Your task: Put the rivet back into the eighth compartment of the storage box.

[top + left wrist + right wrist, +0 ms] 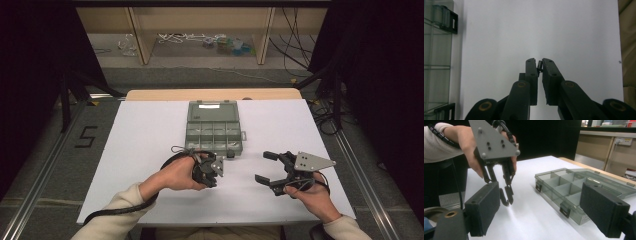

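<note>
The left gripper (538,65) is pinched shut on a tiny dark metal part (539,64), maybe a small screw, just above the white table (145,150). The right gripper (264,166) waits wide open, holding nothing. Next, the part likely goes into the grey see-through plastic box with little compartments (214,131) nearby.

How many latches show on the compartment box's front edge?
2: both black latches sit on the grey translucent plastic compartment box, one at the near corner, one at the far corner. Others may be hidden.
</note>
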